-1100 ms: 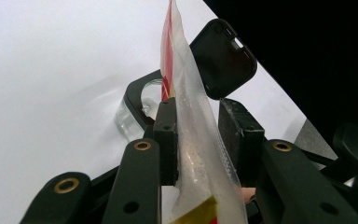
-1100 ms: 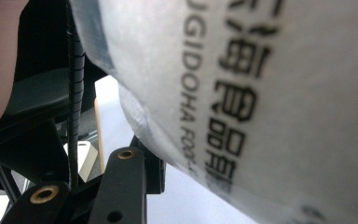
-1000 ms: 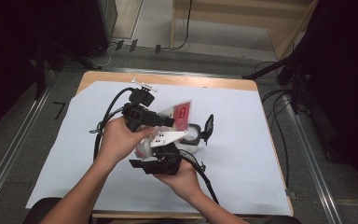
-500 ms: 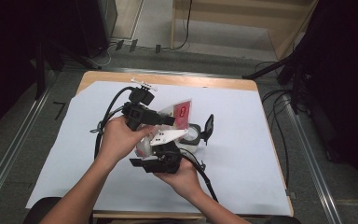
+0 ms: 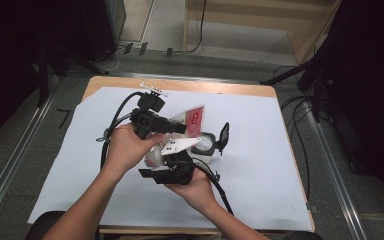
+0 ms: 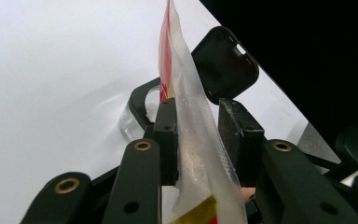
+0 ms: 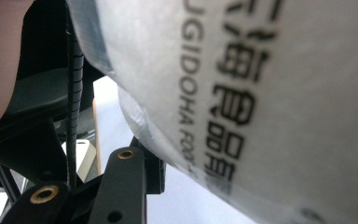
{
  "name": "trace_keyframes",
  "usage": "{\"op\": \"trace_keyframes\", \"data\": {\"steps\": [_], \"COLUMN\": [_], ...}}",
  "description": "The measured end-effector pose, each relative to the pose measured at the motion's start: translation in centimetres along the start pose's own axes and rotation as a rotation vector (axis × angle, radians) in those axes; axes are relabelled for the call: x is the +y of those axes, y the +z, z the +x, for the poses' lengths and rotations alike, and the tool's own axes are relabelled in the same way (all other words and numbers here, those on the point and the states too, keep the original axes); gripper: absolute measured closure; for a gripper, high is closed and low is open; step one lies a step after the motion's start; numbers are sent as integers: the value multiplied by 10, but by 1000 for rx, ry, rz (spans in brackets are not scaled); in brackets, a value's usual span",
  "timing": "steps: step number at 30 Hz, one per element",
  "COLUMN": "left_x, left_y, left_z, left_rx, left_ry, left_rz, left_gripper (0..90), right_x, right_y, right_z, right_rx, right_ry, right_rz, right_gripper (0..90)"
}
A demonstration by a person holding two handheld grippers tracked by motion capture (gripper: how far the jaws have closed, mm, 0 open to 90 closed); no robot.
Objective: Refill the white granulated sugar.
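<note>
— What are you holding with your left tool (image 5: 180,128) right now?

— I am pinching a food packet (image 6: 193,140) with it, part red, part clear. In the left gripper view my jaws are standing narrow with the film between them; the left pad is touching the film, but I am seeing a sliver of gap at the right pad, so the grip looks light to me. The packet is rising straight up out of the tool.

— And what is lying beyond that tool?

— Just ahead of it and below, a small clear jar (image 5: 206,145) is sitting on the white surface (image 5: 260,170), with its black flip lid (image 5: 224,136) standing open on the far side. The packet is hanging just above it.

— What about your right tool (image 5: 172,172)?

— It is sitting under the left one, pressed against the packet's lower end. In the right gripper view the printed film (image 7: 261,93) is crowding right up to the camera, so I cannot tell whether those jaws are closed on it or merely beside it.

— What could go wrong from here?

— I am judging three risks. If I pull the two tools apart unevenly, the film may slide out of the light left pinch. If it tears suddenly, the contents may scatter beside the jar rather than into it. And my right tool is working close to the jar, so a jerk could knock it over.
</note>
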State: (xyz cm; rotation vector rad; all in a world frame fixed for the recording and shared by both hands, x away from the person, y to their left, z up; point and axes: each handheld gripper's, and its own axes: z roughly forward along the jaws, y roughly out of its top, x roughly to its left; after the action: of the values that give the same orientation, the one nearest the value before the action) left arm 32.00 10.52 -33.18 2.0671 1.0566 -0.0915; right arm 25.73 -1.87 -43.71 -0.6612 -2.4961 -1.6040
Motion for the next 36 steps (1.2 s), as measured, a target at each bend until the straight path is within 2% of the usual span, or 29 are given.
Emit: {"op": "trace_keyframes", "data": {"steps": [36], "left_x": [-1], "left_y": [2], "left_z": [0], "left_rx": [-3], "left_ry": [7], "left_rz": [3], "left_gripper": [693], "right_x": [-1], "right_y": [0], "right_z": [0], "right_rx": [-5], "right_ry": [0], "right_rz": [15], "right_gripper": [622]}}
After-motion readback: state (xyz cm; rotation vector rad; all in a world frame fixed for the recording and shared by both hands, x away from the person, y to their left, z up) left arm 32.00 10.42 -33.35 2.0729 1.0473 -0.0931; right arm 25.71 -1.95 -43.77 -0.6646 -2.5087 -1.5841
